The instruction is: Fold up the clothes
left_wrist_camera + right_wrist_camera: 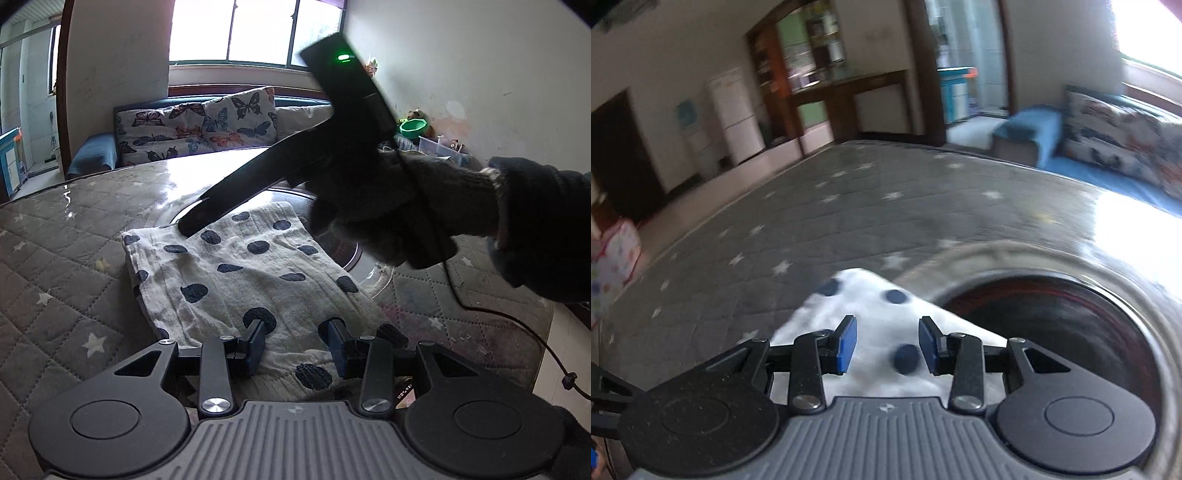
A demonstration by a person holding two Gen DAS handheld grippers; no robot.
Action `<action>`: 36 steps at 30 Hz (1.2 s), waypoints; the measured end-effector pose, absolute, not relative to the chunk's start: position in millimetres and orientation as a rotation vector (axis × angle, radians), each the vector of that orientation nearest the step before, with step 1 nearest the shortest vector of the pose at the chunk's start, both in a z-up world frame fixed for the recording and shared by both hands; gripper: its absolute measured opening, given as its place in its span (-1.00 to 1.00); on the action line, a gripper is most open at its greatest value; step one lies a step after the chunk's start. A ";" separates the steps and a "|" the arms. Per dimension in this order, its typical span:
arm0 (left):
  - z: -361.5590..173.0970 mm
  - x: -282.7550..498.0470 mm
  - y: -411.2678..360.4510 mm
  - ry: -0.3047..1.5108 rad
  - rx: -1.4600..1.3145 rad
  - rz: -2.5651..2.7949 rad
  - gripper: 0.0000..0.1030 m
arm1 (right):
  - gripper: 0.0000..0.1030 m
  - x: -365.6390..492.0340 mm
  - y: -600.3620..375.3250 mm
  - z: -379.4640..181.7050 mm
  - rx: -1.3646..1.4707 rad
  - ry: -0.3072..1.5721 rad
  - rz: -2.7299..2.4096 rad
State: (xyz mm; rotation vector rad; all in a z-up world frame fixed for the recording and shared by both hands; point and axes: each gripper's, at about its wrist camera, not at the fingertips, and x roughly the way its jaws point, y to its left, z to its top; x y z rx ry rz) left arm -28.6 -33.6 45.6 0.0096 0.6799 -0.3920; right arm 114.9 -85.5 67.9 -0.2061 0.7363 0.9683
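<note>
A folded white cloth with dark blue dots point(243, 273) lies on the quilted grey table cover point(55, 266). My left gripper point(297, 341) is open just above the cloth's near edge, holding nothing. In the left wrist view my right gripper point(194, 221), held by a gloved hand point(388, 206), points down at the cloth's far corner. In the right wrist view the right gripper point(888, 345) is open over a corner of the dotted cloth point(871, 317), empty. That view is blurred by motion.
A round glass turntable point(369, 258) sits in the table's middle, partly under the cloth; it also shows in the right wrist view point(1071, 314). A sofa with butterfly cushions point(199, 125) stands beyond the table. A black cable point(517, 321) trails at the right.
</note>
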 end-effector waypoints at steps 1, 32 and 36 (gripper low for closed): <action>45.2 -29.0 -33.2 0.680 0.006 -0.391 -0.19 | -0.27 113.5 -77.6 65.4 -0.228 0.735 0.978; 61.7 -77.0 -17.4 0.606 -0.077 -0.196 0.35 | 0.83 59.3 -214.4 72.4 -0.134 0.657 0.701; 59.6 -88.4 -16.1 0.617 -0.072 -0.162 0.44 | 0.96 46.3 -236.3 62.5 -0.168 0.619 0.617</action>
